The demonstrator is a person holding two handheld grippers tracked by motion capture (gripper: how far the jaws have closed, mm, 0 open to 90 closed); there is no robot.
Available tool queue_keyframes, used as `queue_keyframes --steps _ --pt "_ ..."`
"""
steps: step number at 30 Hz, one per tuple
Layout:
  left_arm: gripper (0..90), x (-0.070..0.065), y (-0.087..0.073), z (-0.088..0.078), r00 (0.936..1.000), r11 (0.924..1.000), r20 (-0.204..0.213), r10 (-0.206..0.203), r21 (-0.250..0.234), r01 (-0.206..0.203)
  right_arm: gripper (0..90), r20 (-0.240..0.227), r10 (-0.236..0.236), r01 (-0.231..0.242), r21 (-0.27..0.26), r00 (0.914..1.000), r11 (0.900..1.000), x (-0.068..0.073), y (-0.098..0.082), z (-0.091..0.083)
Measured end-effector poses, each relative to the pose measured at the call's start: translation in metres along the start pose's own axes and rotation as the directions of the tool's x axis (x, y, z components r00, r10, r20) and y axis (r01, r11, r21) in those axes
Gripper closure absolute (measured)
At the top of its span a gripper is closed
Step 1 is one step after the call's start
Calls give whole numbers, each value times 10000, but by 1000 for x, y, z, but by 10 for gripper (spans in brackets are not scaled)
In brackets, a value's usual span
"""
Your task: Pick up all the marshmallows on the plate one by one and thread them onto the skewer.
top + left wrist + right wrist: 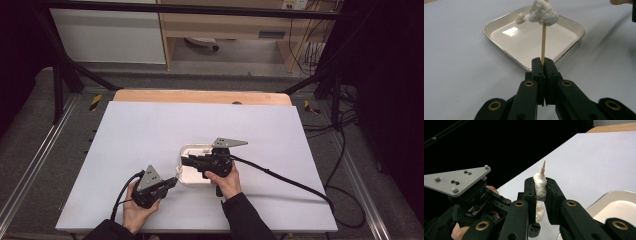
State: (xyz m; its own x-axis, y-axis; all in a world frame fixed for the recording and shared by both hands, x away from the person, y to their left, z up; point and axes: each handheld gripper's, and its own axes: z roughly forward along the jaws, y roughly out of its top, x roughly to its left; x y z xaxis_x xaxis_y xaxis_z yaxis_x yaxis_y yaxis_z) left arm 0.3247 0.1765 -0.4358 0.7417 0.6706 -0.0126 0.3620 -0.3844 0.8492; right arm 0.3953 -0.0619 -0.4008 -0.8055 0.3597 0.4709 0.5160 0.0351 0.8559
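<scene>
Midway, by look: left gripper (543,65) fingers pressed together on skewer (543,42) base, above white dish (499,25). Right gripper (540,188) pinching cotton wad (540,187) near skewer tip. One small tuft (520,17) lies in dish; wad not yet off.

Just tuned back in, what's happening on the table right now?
A person works with a gripper in each hand over a white square tray. The left gripper is shut on the lower end of a thin wooden skewer, holding it upright. The right gripper is clamped on a white fluffy clump threaded on that skewer, whose pointed tip pokes out above it. A smaller white piece lies in the tray's far corner. Whether the clump is going on or coming off cannot be told.
</scene>
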Motion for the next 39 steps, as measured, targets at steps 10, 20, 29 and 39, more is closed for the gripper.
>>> queue_keyframes --steps 10,20,29,39 --pt "888 -2 9 -4 9996 9991 -265 95 -421 -106 803 -76 104 -97 860 9999 9962 -2 -11 9" --pt "887 1 5 -5 9997 9986 -176 -149 -509 140 473 699 3 -55 748 9976 9972 -4 -15 12" --pt "888 12 3 -9 9973 9968 -411 -609 -550 586 232 955 -621 520 1047 9935 9931 2 -12 5" --pt "887 13 0 -9 9977 9975 -327 -601 -397 588 114 2481 -1623 1192 1799 9551 9764 -12 2 -10"
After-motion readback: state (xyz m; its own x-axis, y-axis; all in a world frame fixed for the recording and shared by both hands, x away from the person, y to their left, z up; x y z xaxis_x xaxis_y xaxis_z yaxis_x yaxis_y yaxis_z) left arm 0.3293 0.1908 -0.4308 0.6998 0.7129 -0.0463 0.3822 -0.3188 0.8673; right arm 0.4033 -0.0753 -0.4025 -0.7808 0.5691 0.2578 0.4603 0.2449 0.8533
